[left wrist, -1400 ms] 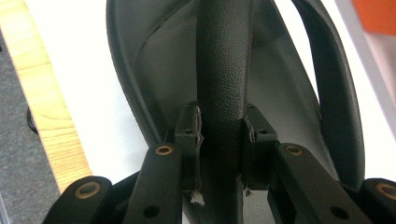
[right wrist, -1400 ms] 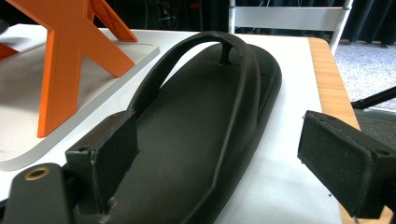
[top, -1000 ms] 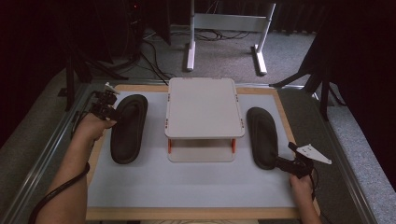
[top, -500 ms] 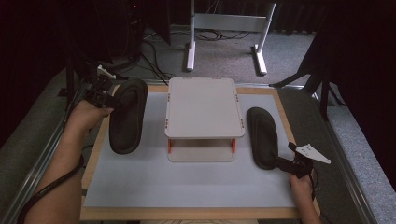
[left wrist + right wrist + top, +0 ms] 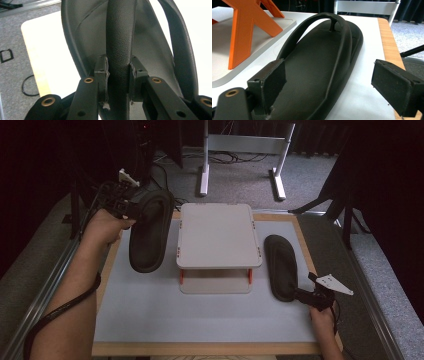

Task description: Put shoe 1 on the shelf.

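Now the left gripper has the left sandal off the worktop: a second ago that sandal lay flat near the left edge, and it has since been raised and carried toward the far left corner, toe end high and heel hanging down over the board. In the left gripper view the jaws are pressed on the sandal's strap, pinching it from both sides. The grasp looks sound, so the lift is done and what remains for this sandal is likely to set it onto the small white rack standing mid-worktop, its flat top bare.

The right gripper has not shifted; it sits near the right edge at the heel of the right sandal, which lies flat beside the rack. Its jaws are spread wide either side of that heel, closing on nothing yet.
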Action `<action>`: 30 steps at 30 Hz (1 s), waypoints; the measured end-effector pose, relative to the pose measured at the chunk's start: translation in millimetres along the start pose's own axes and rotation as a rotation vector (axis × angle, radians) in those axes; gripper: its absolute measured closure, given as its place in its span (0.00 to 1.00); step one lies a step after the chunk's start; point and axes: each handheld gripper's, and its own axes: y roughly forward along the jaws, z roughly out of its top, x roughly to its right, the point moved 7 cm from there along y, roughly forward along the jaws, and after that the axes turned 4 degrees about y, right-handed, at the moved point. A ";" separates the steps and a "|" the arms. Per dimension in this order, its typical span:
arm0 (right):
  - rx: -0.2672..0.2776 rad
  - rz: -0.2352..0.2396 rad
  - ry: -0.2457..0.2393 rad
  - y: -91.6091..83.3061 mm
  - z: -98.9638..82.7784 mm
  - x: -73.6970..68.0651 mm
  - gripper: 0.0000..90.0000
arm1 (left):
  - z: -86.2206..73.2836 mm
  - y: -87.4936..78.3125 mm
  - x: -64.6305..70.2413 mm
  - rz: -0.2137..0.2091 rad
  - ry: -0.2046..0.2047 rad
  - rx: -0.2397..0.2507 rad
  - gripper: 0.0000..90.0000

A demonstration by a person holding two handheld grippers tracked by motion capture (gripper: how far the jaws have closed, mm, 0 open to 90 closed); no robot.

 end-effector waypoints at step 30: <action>-0.006 0.000 -0.010 0.8 -0.6 -0.4 0.13 | 59.4 52.2 86.9 -0.027 -0.067 -0.074 0.82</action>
